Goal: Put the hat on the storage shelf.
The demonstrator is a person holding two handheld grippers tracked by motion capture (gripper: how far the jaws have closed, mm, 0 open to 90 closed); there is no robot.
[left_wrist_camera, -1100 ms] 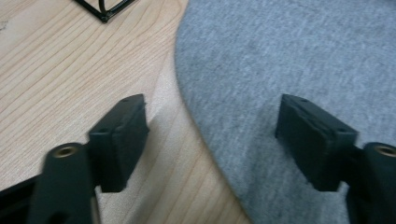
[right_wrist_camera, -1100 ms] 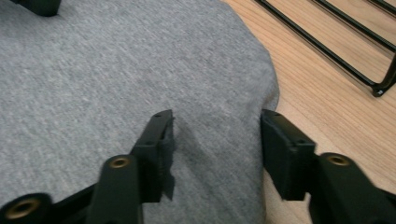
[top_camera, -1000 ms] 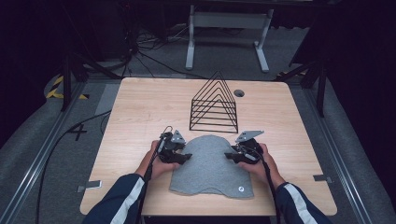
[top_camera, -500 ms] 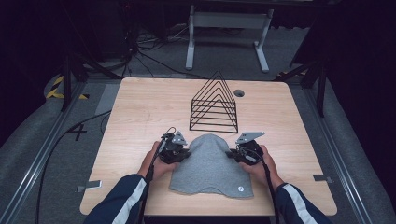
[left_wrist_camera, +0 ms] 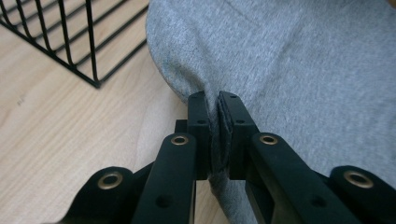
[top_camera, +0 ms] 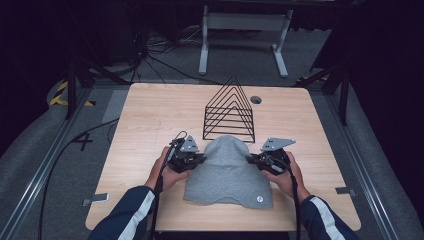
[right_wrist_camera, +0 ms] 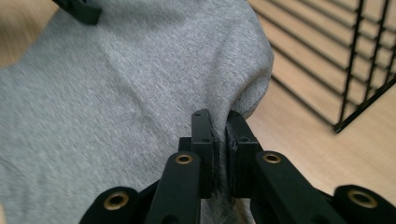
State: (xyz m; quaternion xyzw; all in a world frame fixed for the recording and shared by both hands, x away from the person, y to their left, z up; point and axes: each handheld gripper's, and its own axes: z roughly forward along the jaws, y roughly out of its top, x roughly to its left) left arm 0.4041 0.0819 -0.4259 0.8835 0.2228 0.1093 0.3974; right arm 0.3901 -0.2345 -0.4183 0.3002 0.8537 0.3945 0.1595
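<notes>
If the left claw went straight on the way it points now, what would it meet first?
Probably just the grey hat it is shut on. Beyond that, the other claw seems to lie in line, though depth is unclear.

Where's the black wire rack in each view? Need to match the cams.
High view: black wire rack stands at table centre, just beyond the grey cloth.
Left gripper view: rack at top left, left of the cloth.
Right gripper view: rack at top right, right of the cloth.
Shared landmark: the cloth's rounded far end, nearest the rack.
</notes>
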